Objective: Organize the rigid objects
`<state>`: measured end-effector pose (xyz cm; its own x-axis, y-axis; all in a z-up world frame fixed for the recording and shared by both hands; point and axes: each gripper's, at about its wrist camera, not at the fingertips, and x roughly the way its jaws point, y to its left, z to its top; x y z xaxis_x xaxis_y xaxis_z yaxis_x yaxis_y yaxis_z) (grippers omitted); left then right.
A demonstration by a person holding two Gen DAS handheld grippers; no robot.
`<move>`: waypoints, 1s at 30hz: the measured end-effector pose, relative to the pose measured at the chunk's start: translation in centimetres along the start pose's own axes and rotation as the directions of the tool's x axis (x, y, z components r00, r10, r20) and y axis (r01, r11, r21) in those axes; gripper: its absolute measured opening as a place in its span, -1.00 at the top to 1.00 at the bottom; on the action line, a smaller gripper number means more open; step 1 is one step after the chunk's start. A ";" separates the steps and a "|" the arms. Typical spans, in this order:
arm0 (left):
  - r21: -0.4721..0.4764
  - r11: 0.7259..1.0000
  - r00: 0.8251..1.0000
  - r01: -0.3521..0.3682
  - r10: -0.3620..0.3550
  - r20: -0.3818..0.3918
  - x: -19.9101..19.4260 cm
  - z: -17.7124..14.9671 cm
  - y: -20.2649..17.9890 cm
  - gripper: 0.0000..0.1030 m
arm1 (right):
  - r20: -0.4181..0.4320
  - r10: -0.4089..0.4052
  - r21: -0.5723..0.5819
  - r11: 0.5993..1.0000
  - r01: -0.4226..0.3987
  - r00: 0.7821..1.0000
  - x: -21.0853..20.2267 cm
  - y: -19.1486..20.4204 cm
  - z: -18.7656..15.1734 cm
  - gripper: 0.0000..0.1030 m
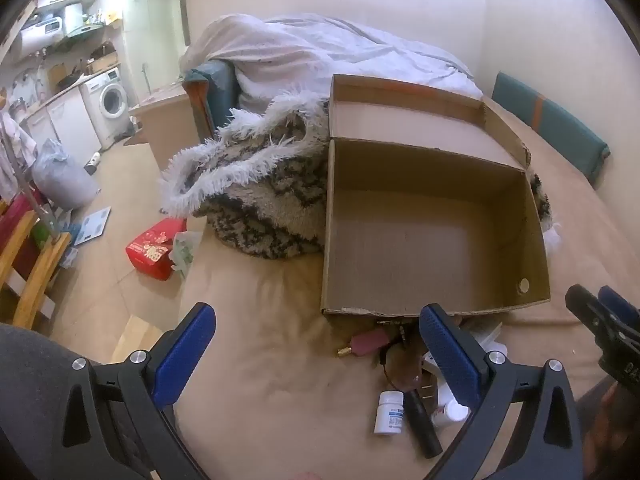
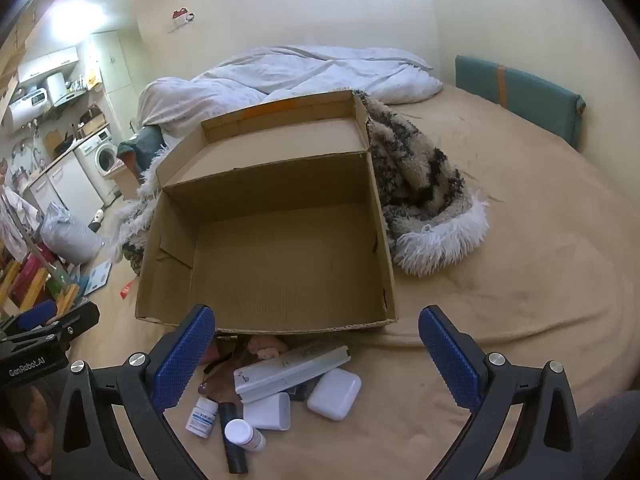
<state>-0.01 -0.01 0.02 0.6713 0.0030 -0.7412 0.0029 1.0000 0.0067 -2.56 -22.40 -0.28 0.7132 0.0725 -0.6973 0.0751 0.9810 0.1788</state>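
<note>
An open, empty cardboard box [image 1: 432, 236] [image 2: 276, 252] stands on the tan bed. In front of it lies a pile of small rigid objects: a white pill bottle [image 1: 389, 412] [image 2: 202, 416], a second white bottle [image 2: 244, 434], a black tube [image 1: 422, 420] [image 2: 234, 440], a grey remote [image 2: 292, 372], a white earbud case [image 2: 334, 394], a white charger block [image 2: 267, 411] and a pink item [image 1: 370, 342]. My left gripper [image 1: 316, 354] is open above the pile's left side. My right gripper [image 2: 316, 354] is open above the pile. Both are empty.
A furry black-and-white garment [image 1: 260, 184] [image 2: 424, 196] lies behind and beside the box. A white duvet [image 1: 320, 52] is heaped at the far end of the bed. The bed edge drops to the floor on the left, where a red box [image 1: 154, 250] lies.
</note>
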 end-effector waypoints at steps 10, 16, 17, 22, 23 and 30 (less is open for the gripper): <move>-0.002 1.000 1.000 0.006 -0.006 0.000 0.0 0.0 0.0 -0.98 | 0.002 0.003 0.001 1.000 -0.003 1.000 0.0 0.0 0.0 -1.00; -0.005 1.000 1.000 0.005 -0.005 -0.001 -0.1 0.0 0.1 -0.98 | 0.005 0.000 0.003 1.000 0.000 1.000 0.0 0.0 0.0 -1.00; -0.005 1.000 1.000 0.004 -0.004 0.002 -0.4 -0.1 0.3 -0.98 | 0.004 -0.001 0.004 1.000 0.001 1.000 0.1 0.0 0.0 -1.00; -0.006 1.000 1.000 0.003 -0.003 0.001 -0.5 0.1 0.3 -0.98 | 0.004 0.001 0.002 1.000 -0.001 1.000 0.1 0.2 -0.1 -1.00; -0.006 1.000 1.000 0.003 -0.003 0.000 -0.6 0.1 0.3 -0.98 | 0.004 0.000 0.002 1.000 0.000 1.000 0.1 0.2 -0.1 -1.00; -0.002 1.000 1.000 0.003 -0.003 0.001 -0.7 0.2 0.4 -0.98 | 0.002 -0.001 0.002 1.000 0.001 1.000 0.0 0.1 0.0 -1.00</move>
<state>-0.30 0.41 0.65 0.6720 0.0001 -0.7406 0.0030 1.0000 0.0029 -2.56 -22.25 -0.31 0.7148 0.0713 -0.6957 0.0771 0.9807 0.1797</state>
